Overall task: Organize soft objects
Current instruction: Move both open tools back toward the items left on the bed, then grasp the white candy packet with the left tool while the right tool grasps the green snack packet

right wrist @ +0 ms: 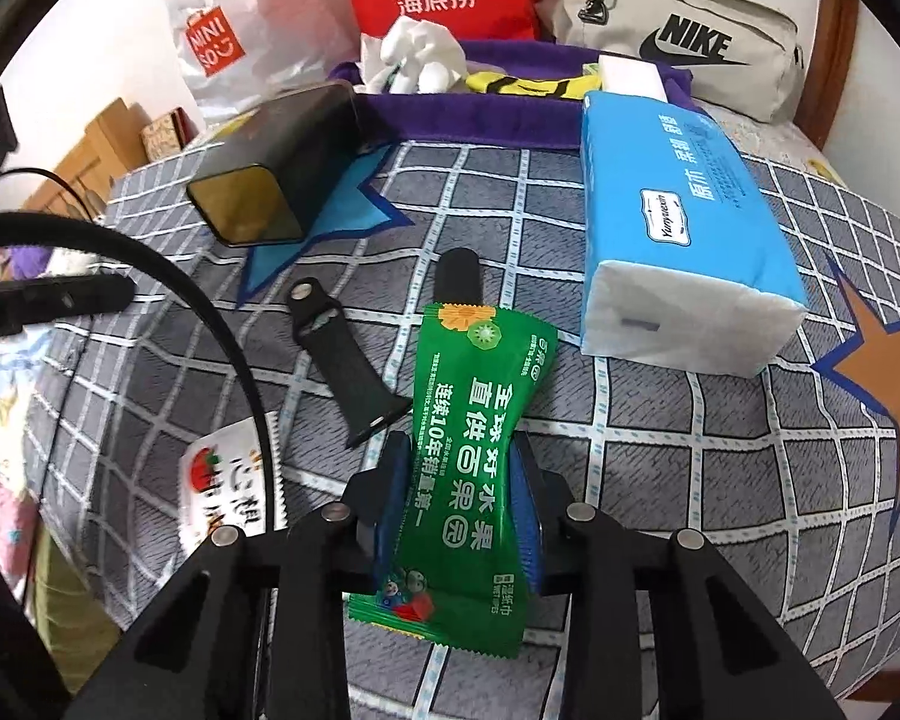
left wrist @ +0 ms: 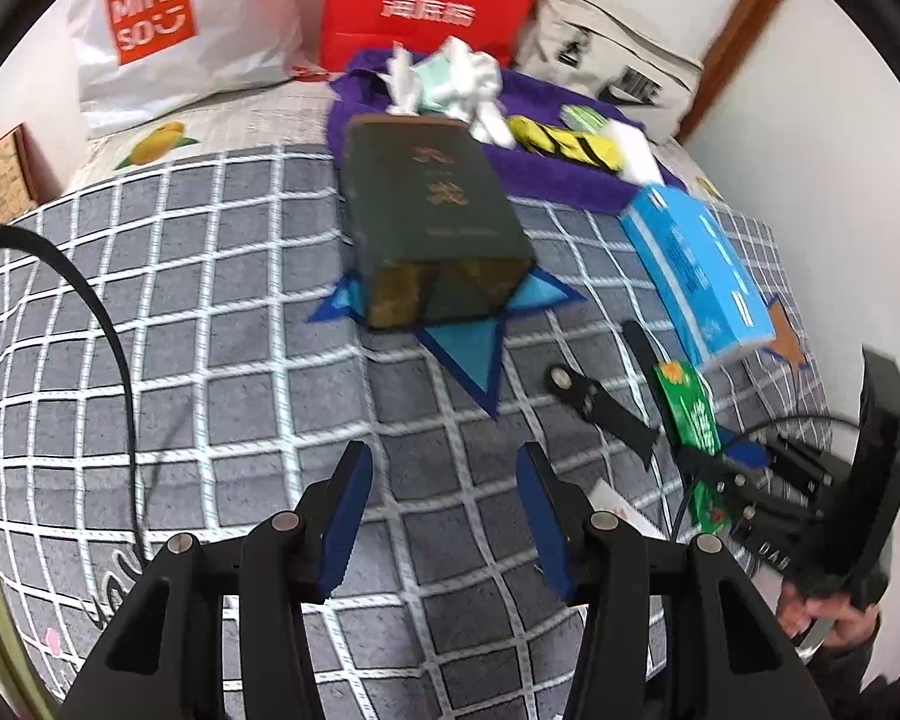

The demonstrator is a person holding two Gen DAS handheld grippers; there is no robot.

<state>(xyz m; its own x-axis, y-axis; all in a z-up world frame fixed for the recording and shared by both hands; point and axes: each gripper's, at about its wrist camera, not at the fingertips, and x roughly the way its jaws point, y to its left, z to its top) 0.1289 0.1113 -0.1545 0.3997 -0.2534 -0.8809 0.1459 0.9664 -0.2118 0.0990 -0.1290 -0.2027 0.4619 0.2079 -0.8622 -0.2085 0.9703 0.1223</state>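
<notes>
The checked bed [right wrist: 660,456] carries everything, with a purple towel [right wrist: 468,111] at its far end already holding crumpled white tissues [right wrist: 414,57], a yellow-and-black piece [right wrist: 528,85] and a white sponge block [right wrist: 630,75]. Nearer lie a blue tissue pack [right wrist: 678,228], a dark green box [right wrist: 270,174], a black watch strap [right wrist: 342,366] and a white sachet [right wrist: 234,480], apparently unsorted. The right gripper [right wrist: 462,480] has its jaws clamped on the green wet-wipe packet [right wrist: 468,468], pinching its middle, low over the bed. The left gripper [left wrist: 444,516] hangs with jaws apart, empty.

black grippers [right wrist: 459,501], blue pads [left wrist: 348,501], silver screws
</notes>
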